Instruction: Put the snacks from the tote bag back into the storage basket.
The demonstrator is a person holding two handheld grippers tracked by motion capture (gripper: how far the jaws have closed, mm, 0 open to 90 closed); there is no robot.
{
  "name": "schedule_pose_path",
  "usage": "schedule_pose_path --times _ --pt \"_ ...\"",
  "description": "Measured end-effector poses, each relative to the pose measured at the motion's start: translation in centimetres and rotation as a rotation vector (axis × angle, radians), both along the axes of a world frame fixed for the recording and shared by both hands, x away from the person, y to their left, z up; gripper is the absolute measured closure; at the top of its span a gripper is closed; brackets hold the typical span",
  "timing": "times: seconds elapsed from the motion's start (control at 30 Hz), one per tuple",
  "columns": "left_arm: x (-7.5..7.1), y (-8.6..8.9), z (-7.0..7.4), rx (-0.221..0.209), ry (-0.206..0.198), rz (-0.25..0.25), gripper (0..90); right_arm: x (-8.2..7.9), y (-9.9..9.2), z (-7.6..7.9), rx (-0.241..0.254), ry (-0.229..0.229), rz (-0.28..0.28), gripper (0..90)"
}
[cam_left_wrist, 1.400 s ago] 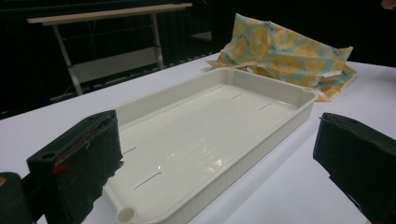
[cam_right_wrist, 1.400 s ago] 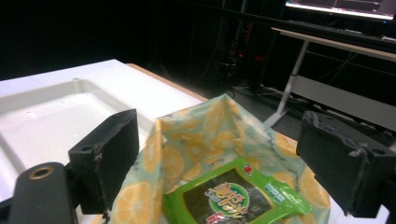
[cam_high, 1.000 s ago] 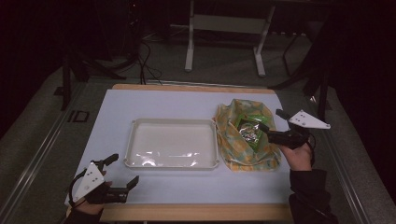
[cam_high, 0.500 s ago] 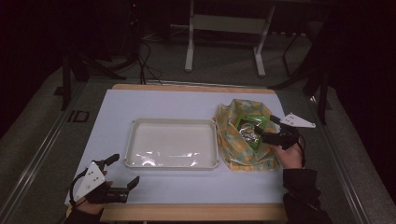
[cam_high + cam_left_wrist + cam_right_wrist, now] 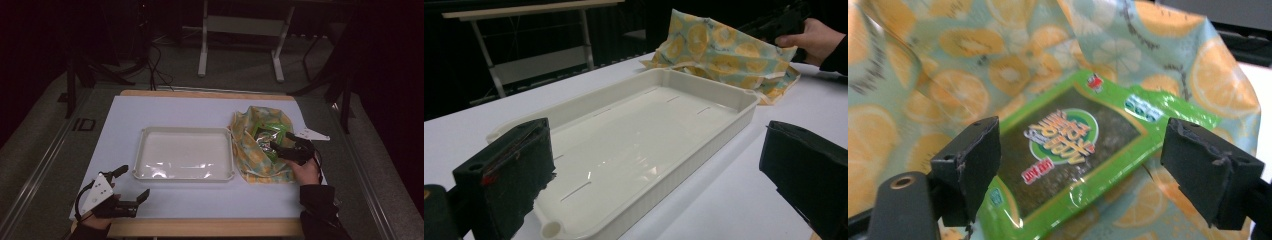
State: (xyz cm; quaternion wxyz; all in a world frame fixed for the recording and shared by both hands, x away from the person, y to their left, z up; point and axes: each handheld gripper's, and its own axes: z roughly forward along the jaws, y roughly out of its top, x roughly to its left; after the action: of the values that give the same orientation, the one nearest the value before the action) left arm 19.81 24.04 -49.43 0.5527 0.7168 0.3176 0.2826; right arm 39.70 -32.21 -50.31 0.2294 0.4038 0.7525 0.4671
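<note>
Green packet [image 5: 1068,165] lies inside the open fruit-print bag [image 5: 260,145], its long axis running diagonally, one end toward the tabletop's far edge. The right claw [image 5: 286,147], jaws apart, hovers over it, hand low at the bag's near right. Left of the bag sits a white tray [image 5: 184,172]. The left claw [image 5: 132,185], jaws apart, rests near the tabletop [image 5: 180,110] front.

Bag [image 5: 260,150] folds crowd the packet [image 5: 1068,150]; tray [image 5: 145,150] blocks leftward.
</note>
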Motion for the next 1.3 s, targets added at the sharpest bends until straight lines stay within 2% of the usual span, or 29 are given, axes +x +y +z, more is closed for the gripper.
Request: schedule_pose_path --times 0.37,0.6,0.77,0.97,1.23,1.3 --pt "0.1 -0.1 -0.1 0.005 0.007 -0.004 1.5 0.9 0.1 -1.5 -0.011 0.075 0.0 18.0" --pt "0.1 -0.1 -0.1 0.006 0.011 -0.006 1.4 1.2 0.1 -1.8 -0.01 0.095 0.002 18.0" --pt "0.2 -0.1 -0.1 0.01 0.012 -0.005 1.4 1.5 0.0 -2.3 0.004 0.127 -0.004 17.9" --pt "0.2 -0.2 -0.1 0.008 0.015 -0.007 1.4 1.9 0.4 -2.7 -0.018 0.16 0.022 18.3" --pt "0.3 -0.2 -0.2 0.007 0.016 -0.01 1.4 2.5 0.5 -3.0 0.002 0.202 0.067 25.2" --pt "0.3 -0.2 -0.2 0.007 0.018 -0.01 1.4 2.7 0.6 -3.0 0.011 0.226 0.089 25.9"
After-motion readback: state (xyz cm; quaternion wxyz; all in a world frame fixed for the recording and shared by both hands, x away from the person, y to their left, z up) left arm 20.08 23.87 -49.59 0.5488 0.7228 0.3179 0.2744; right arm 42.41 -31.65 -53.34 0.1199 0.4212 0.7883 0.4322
